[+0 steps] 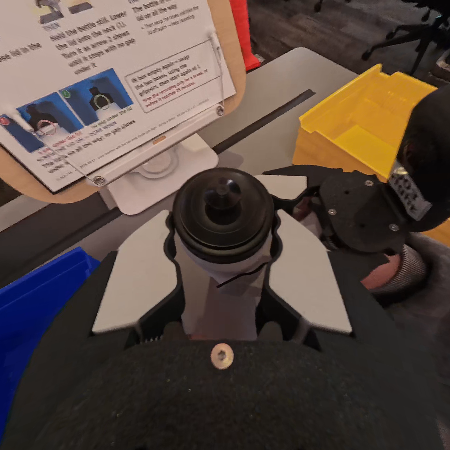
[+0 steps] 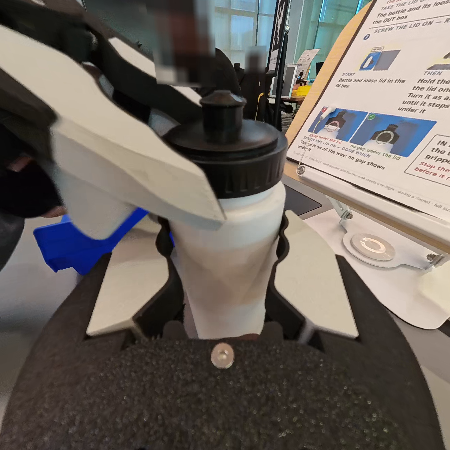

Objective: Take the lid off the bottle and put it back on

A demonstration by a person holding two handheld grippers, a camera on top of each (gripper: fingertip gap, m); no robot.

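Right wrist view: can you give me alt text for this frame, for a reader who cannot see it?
The right gripper clamps the body of an upright white bottle, while the left gripper reaches in from the upper left and grips its black lid. A blue bin lies behind on the left; an instruction sheet on a stand sits at right.

Left gripper (image 1: 222, 224) closed around the black lid (image 1: 222, 209), fingers against both sides. Lid sits on the white bottle (image 1: 219, 263). Right gripper (image 1: 287, 194) reaches in from the right. Blue bin (image 1: 36, 304) at left, yellow bin (image 1: 353, 126) at right, instruction sheet (image 1: 109, 73) behind.
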